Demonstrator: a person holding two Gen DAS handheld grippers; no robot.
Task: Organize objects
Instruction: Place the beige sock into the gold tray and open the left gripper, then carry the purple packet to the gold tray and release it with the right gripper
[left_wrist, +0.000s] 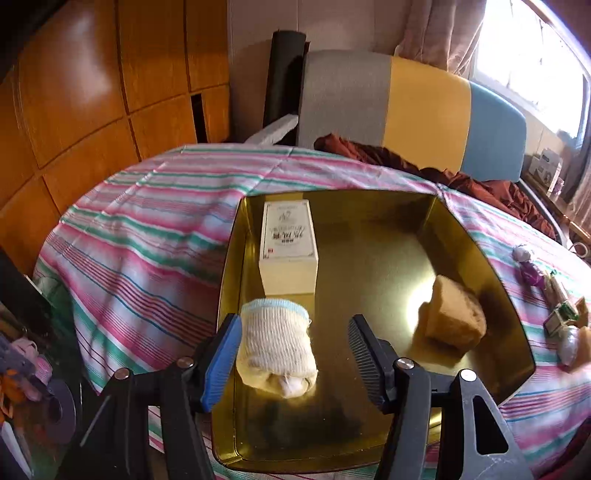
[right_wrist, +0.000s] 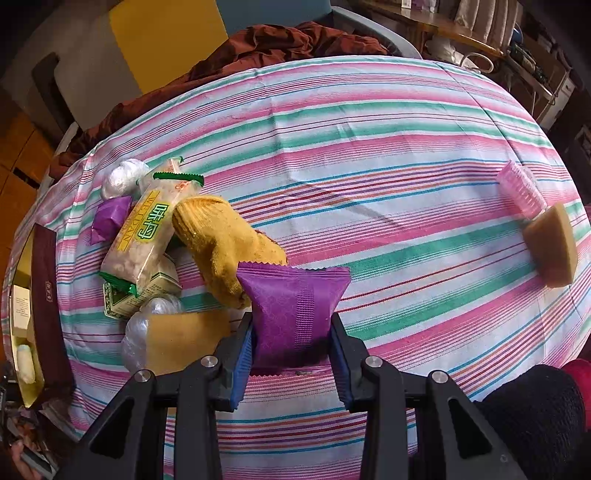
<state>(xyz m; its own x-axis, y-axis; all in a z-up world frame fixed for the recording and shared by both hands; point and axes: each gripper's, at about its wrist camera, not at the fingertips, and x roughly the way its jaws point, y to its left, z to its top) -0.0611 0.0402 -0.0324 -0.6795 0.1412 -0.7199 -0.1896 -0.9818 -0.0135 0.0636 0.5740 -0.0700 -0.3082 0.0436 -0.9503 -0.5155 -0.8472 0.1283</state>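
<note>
Gold tin already has three things in it: a white box upper left, a rolled cream sock low-centre, and a tan sponge wedge at right. Left gripper hangs over the sock w/ jaws apart, only the blue pad touching, so that one looks dropped off. Right gripper is clamped on a purple packet, prob. next in. Still out on the striped cloth: mustard sock, snack packs centre-left, pink roller far right. Roughly a third done, I'd say.
</note>
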